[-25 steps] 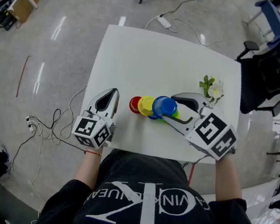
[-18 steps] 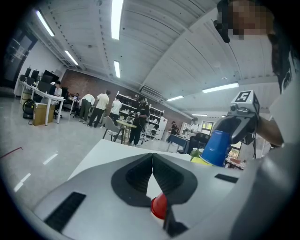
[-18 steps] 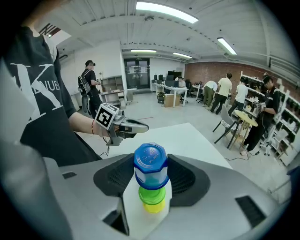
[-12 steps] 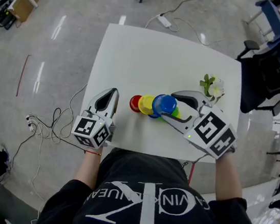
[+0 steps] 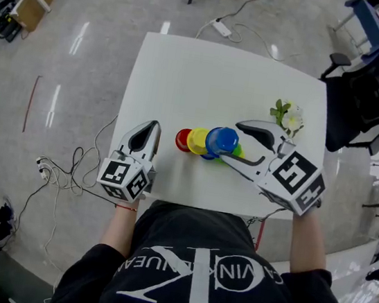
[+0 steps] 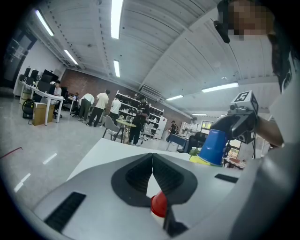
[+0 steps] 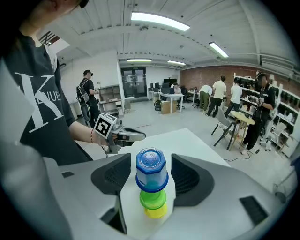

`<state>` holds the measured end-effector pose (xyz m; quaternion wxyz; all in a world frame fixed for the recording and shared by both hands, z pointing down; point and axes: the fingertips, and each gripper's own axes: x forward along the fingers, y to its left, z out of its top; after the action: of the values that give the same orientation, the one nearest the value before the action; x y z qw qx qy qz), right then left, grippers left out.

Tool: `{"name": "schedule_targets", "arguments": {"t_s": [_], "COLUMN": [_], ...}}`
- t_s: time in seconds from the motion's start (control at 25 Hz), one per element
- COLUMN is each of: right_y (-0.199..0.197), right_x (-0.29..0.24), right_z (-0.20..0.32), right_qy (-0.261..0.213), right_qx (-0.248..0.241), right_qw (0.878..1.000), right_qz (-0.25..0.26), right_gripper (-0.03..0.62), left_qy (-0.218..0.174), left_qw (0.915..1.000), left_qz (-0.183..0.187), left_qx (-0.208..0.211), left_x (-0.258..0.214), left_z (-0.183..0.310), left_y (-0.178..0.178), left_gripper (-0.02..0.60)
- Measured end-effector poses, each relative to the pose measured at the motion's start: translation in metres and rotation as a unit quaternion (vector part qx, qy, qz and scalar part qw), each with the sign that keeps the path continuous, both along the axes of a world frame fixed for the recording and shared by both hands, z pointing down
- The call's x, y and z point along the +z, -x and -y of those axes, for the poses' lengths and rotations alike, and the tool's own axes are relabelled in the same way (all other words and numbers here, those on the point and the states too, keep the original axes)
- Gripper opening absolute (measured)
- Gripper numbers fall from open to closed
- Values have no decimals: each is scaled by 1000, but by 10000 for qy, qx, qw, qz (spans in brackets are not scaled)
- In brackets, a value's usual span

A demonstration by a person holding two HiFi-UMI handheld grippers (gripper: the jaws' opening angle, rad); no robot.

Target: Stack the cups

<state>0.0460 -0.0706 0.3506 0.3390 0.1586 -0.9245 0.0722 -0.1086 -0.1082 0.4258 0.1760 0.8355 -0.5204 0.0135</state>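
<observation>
Scanning from 8 o'clock on the table (image 5: 187,70): left gripper (image 5: 152,125) parked, fingers pressed together on nothing; red cup (image 5: 183,140) near its tip, toward 3 o'clock. At 4 o'clock, right gripper (image 5: 229,140): jaws have just been opening and stand spread either side of the blue cup (image 5: 222,141), pads clear of it. Reads as a release, so blue looks placed. Red and the yellow cup (image 5: 196,141) beside it sit in a row on the table, apparently not yet stacked. Containers, left to right: red, yellow, blue all mouth-down, nothing visible inside; blue caps a green cup (image 7: 153,199), a yellowish piece (image 7: 154,212) showing beneath. At 2 o'clock, small plant (image 5: 286,117), well apart.
</observation>
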Motion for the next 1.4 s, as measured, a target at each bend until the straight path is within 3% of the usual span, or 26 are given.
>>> {"name": "schedule_targets", "arguments": {"t_s": [0.36,0.68,1.16,1.4], "right_y": [-24,-59,-101,-114], "right_x": [-21,-34,-24,-17], "right_z": [12,30,45,46], "right_qy": [-111,-413,-1351,-1655], "right_qx": [585,1509,2706,2983], "right_qw": [9965,9785,9296,9172], "right_qz": [581,1342,2108,2061], "right_gripper": [207,15,9,9], "left_qy": [-94,-272,-829,-1077], "left_qw": [10000,9995,9943,9911], "left_qz": [25,166,668,777], "left_qx": [5,13,-46,-107], "left_x": [-12,-26,-67,-87], "left_z": [4,9,14,17], "left_y": [0,2,6,10], "left_gripper": [5,5,5,5]}}
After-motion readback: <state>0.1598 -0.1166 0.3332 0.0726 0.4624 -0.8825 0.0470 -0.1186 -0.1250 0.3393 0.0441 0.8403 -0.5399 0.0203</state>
